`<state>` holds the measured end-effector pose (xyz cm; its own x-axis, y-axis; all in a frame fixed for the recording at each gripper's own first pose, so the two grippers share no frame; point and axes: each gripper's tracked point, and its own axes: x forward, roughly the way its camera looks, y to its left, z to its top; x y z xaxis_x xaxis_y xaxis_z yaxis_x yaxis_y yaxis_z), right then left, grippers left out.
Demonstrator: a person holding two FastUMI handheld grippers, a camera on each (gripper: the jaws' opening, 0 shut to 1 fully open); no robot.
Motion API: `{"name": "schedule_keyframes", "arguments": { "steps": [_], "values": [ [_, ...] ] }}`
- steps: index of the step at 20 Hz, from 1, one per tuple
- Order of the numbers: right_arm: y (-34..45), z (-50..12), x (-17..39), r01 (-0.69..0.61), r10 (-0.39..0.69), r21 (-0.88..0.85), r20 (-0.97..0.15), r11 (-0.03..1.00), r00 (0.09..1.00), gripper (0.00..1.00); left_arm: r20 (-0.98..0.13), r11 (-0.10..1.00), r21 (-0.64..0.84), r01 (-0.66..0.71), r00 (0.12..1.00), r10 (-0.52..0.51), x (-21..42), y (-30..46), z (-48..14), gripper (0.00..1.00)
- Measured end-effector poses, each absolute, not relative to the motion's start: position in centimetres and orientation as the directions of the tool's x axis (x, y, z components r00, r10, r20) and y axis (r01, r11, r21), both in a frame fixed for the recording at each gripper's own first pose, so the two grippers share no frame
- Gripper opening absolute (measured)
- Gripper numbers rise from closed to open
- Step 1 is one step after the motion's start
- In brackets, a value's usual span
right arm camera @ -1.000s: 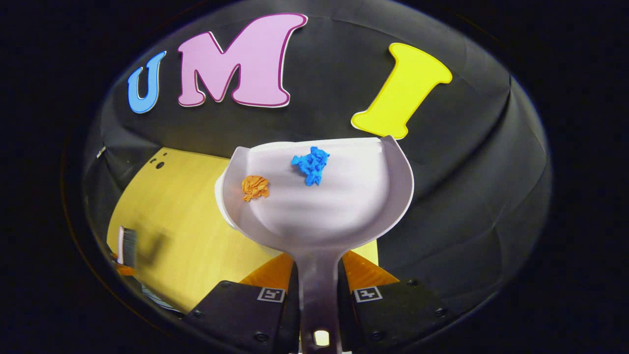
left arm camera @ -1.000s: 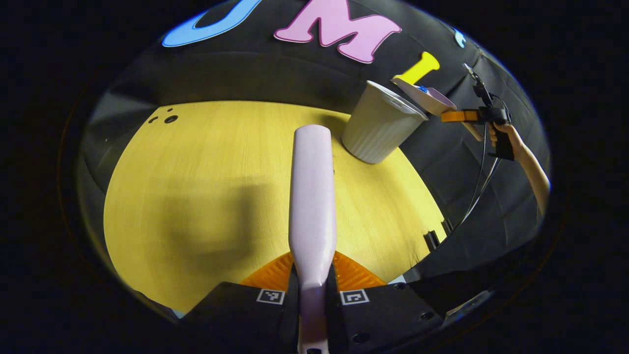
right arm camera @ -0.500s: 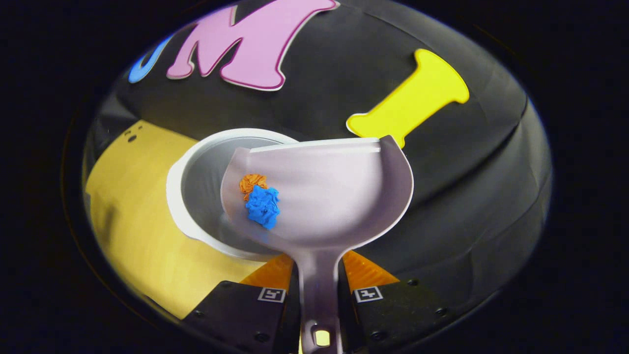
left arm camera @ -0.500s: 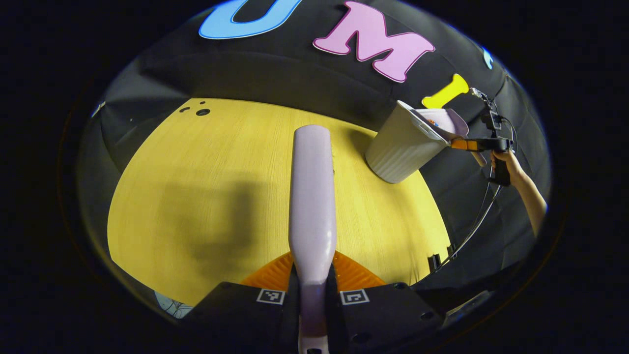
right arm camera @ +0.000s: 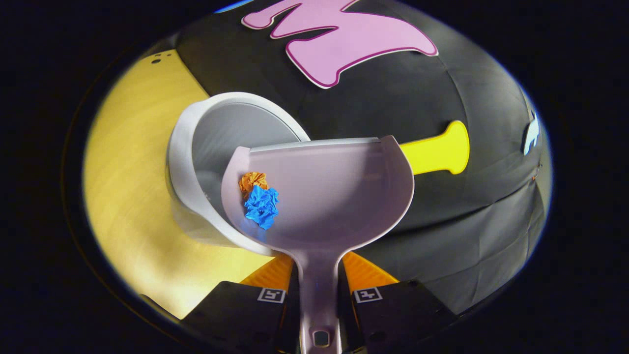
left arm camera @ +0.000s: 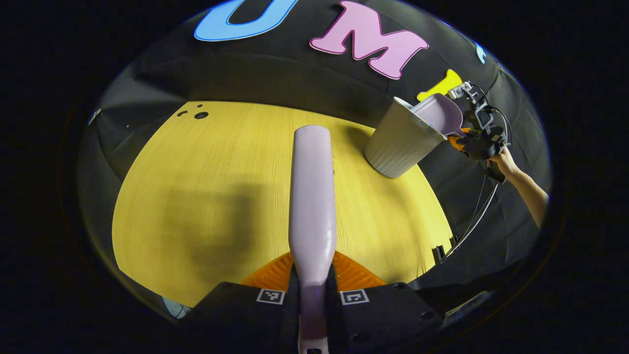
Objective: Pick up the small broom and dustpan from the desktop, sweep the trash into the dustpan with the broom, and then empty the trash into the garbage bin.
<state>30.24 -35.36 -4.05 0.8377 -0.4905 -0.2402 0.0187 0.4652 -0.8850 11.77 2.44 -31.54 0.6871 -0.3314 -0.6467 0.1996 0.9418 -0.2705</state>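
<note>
In the right gripper view my right gripper [right arm camera: 318, 285] is shut on the handle of the pale dustpan [right arm camera: 334, 196], which is tilted sideways over the rim of the white garbage bin [right arm camera: 186, 162]. A blue paper wad [right arm camera: 261, 206] and an orange paper wad [right arm camera: 251, 180] rest against the pan's left wall. In the left gripper view my left gripper [left arm camera: 312, 290] is shut on the pale broom handle [left arm camera: 311, 196], which points out over the yellow desktop [left arm camera: 206, 196]. The bin [left arm camera: 398, 142], the dustpan [left arm camera: 440, 114] and the right gripper [left arm camera: 479, 140] in a hand stand at the far right.
The bin stands near the desktop's far right edge, close to the black cloth wall. Cables [left arm camera: 474, 216] hang below the right hand. Small dark holes [left arm camera: 200, 115] mark the desktop's far left corner.
The right gripper has rolled the dustpan further sideways over the bin. The two wads stay bunched at the pan's left wall. The broom has hardly moved.
</note>
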Motion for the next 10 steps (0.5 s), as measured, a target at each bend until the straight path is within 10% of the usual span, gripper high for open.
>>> {"name": "schedule_keyframes", "arguments": {
  "steps": [10],
  "values": [
    [-35.4,-1.6,30.2,-0.014,-0.486,-0.999,-0.03,0.036,0.873,0.35,-0.657,0.941,-0.262,0.213,0.675,-0.336,11.4,4.5,-33.3,0.27]
  ]
}}
